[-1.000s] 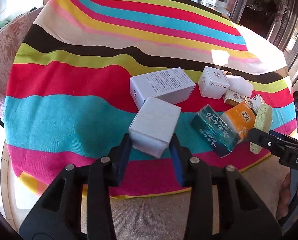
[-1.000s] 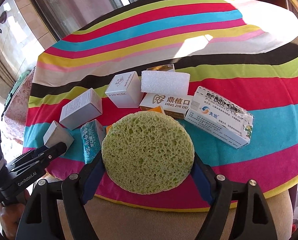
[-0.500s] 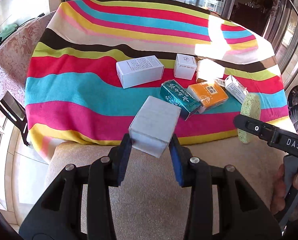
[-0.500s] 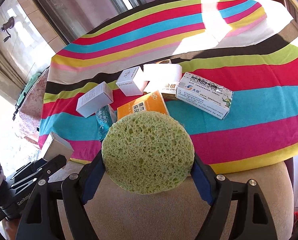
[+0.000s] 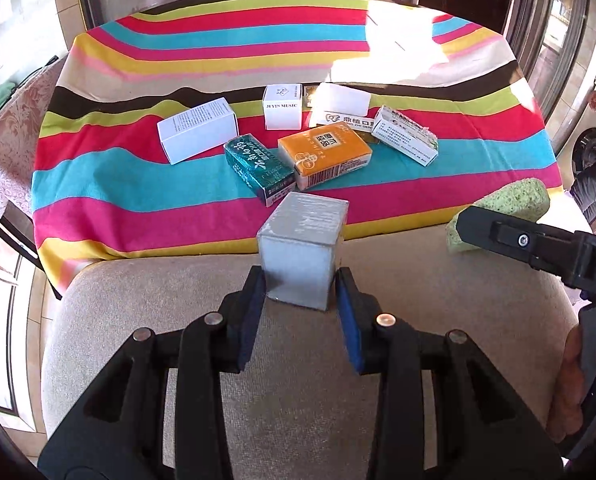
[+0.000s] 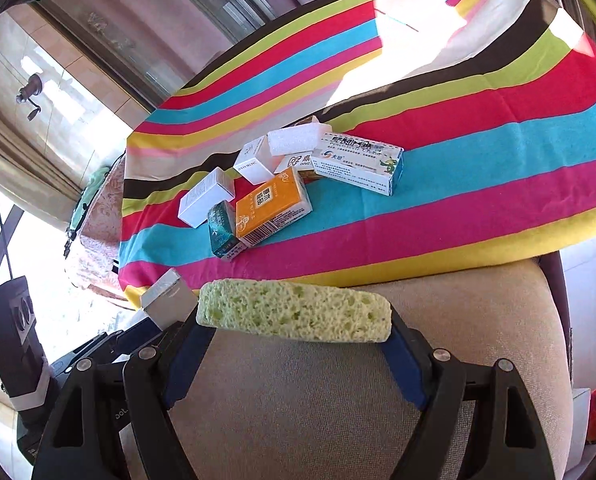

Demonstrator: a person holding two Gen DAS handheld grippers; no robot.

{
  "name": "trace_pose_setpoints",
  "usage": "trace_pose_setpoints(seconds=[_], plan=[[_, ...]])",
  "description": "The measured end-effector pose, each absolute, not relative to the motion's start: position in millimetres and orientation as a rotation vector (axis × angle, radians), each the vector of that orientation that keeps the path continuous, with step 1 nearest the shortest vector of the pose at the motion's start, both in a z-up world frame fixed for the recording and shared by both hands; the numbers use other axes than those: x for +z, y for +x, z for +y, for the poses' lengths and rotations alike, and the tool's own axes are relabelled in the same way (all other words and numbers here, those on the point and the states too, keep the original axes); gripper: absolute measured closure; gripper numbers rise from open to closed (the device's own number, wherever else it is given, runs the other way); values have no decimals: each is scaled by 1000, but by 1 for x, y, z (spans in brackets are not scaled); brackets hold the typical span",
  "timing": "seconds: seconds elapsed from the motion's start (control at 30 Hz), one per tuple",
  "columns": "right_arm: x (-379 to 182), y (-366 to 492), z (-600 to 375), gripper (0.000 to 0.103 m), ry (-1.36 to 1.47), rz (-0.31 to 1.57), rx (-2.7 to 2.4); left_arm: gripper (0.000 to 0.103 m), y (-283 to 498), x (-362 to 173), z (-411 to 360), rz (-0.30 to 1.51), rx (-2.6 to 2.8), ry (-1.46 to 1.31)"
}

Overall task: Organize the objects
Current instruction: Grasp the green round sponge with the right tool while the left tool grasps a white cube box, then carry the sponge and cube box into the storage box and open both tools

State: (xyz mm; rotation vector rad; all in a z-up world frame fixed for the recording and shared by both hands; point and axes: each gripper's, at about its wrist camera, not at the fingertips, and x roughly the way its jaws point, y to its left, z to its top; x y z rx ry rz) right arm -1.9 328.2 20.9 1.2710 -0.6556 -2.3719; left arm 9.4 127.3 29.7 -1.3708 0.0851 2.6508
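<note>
A small grey box [image 5: 302,248] sits between the blue pads of my left gripper [image 5: 300,296], whose jaws are closing and pressing on its sides. It hangs over a beige cushion [image 5: 298,380], just off the striped tablecloth's [image 5: 137,184] near edge. My right gripper [image 6: 293,322] is shut on a round green sponge [image 6: 293,312], held flat and edge-on over the same cushion. The sponge [image 5: 506,204] shows at the right of the left wrist view. The grey box [image 6: 165,300] shows at the sponge's left in the right wrist view.
On the cloth lie a white box [image 5: 197,134], a teal box [image 5: 257,168], an orange box [image 5: 324,152], a small white cube box [image 5: 281,106], a white foam block [image 5: 342,98] and a blue-and-white medicine box [image 5: 406,136]. A patterned chair [image 5: 1,148] stands at the left.
Both grippers have drawn back from the table with their loads and now hang over the beige cushion. The sponge has rolled from face-on to edge-on.
</note>
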Motion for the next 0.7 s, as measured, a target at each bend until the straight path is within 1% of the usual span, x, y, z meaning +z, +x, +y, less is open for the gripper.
trace_pose_setpoints(seconds=[0.2,0.43,0.7], plan=[[19,10,369,22,1257,-788,-2352,63,15,30,174,136,2578,-1337],[11,23,424,22,1295,-893,-2376,63,18,29,219,178,2537,-1326],[-3,33,481,22,1452,-852,-2466,64,12,27,266,113,2420,-1364]])
